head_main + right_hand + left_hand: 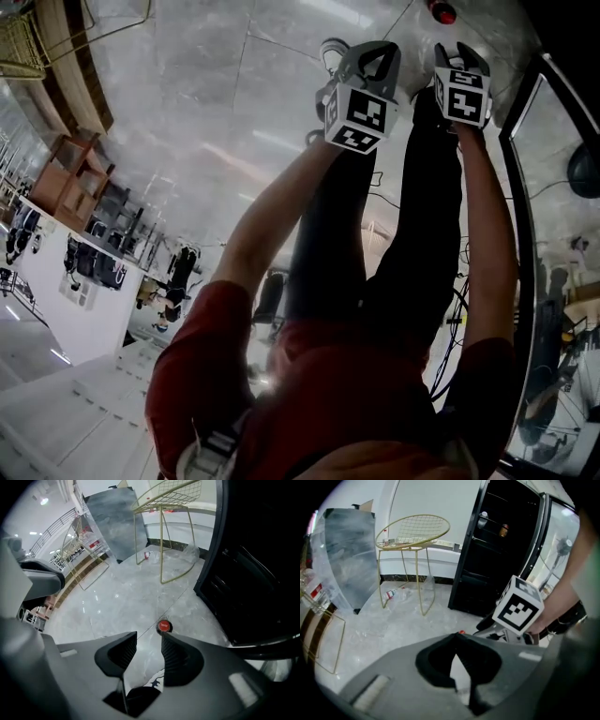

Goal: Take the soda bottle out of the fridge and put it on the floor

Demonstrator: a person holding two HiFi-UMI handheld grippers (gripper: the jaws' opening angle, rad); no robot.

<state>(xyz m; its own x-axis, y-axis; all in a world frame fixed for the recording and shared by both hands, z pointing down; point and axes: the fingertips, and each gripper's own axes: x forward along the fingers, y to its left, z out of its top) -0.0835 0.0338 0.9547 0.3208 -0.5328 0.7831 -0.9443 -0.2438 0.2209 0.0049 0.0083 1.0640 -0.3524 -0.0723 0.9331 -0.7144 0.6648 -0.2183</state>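
Hovering over the floor (pixel 108 592): right claw (pixel 149 637) spread, nothing between the jaws. Left claw (pixel 457 637) pressed together at the tips, empty too. Soda bottle (pixel 163 626) stands on the floor just past my right jaw tip (only its red cap shows, seen from above). Fridge (pixel 253 588) edge runs close on the bottle's right, glass door (pixel 555 541) swung open. Open tile spreads left toward the gold wire chair (pixel 164 508). Fridge shelves hold two small items (pixel 504 529), too small to name. Another bottle (pixel 391 592) lies under the chair.
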